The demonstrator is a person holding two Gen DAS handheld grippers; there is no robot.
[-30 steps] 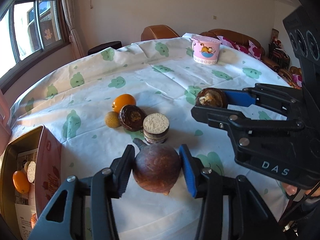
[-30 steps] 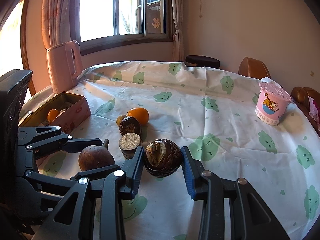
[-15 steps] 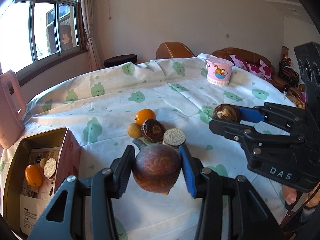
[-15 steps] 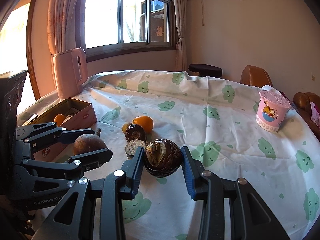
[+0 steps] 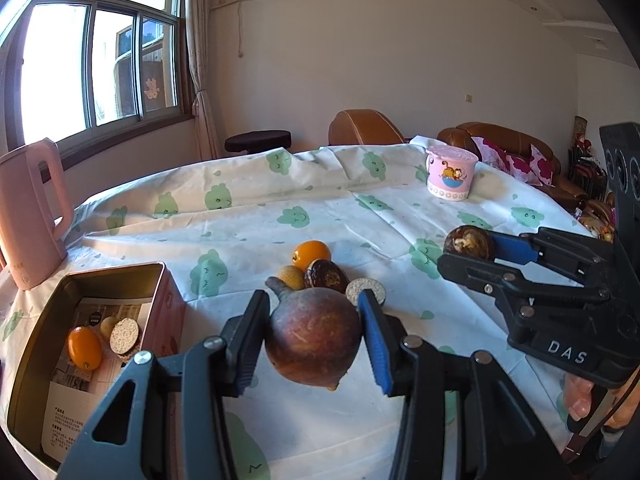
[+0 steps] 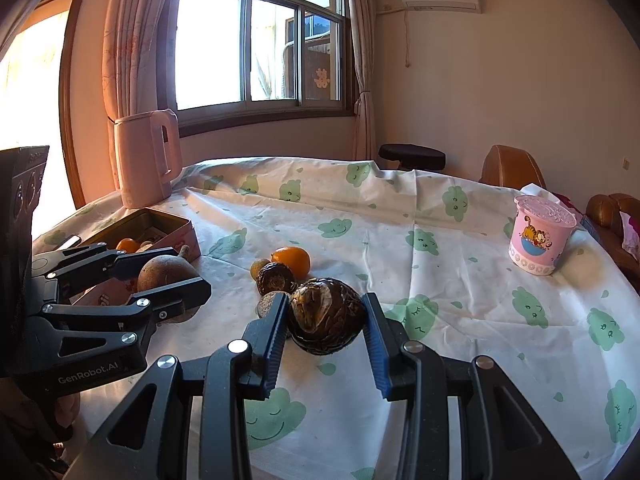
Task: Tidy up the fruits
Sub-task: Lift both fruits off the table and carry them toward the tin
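Left gripper (image 5: 314, 338) clamped on round brown fruit w/ short stem (image 5: 314, 336), held off the cloth, just right of open tin box (image 5: 40, 320). Right gripper (image 6: 325, 316) clamped on dark wrinkled fruit w/ pale torn patch (image 6: 326, 314), also lifted clear of table. Pads of both pressed to fruit sides, no gap visible.

On green-print tablecloth (image 5: 280, 208), small cluster between the two grippers: orange citrus (image 5: 311, 252), small tan fruit (image 5: 291, 277), dark brown fruit (image 5: 326, 276), cut round piece w/ speckled pale face (image 5: 366, 290), partly hidden behind left gripper's blue pad. All four touching or nearly so.

Inside tin box, at near-left: one orange fruit (image 5: 84, 348), a pale cut piece (image 5: 124, 336), a small tan fruit (image 5: 108, 326), lying on printed paper.

Pink kettle (image 6: 146, 158) at table's far-left edge, beyond box. Pink cartoon cup w/ lid (image 6: 540, 240) far right, well apart from fruit.

Part of a hand (image 5: 580, 400) seen under right gripper's body in left wrist view.
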